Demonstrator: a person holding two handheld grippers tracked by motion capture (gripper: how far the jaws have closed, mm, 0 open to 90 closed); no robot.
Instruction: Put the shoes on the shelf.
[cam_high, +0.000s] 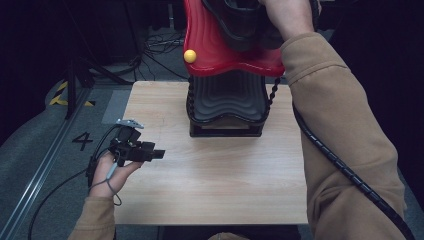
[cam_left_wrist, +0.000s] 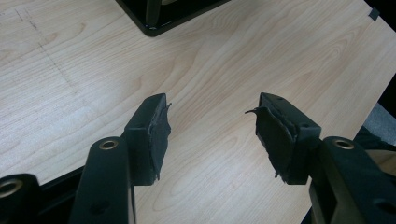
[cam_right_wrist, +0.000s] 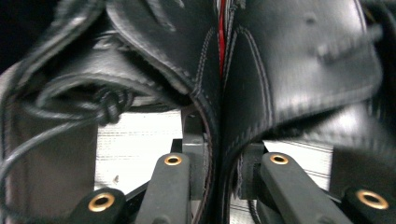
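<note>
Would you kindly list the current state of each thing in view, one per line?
black shoe: pinched at its leather edge, held above the rack's red top shelf.
shoe rack: upright at the table's far edge, black lower shelf bare.
right gripper: shut on the shoe.
left gripper: open, holding nothing, over the table.

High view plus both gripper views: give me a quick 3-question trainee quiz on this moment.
1. True or false: the left gripper has its jaws spread apart over the bare wooden table.
2. What is the right gripper clamped on? A) the yellow ball B) black leather shoes C) a cable
3. Fill in: the red tier of the rack sits above a ____ tier of the same wavy shape.

Key: 1 true; 2 B, two black shoes pinched side by side between the jaws; 3 black.
</note>
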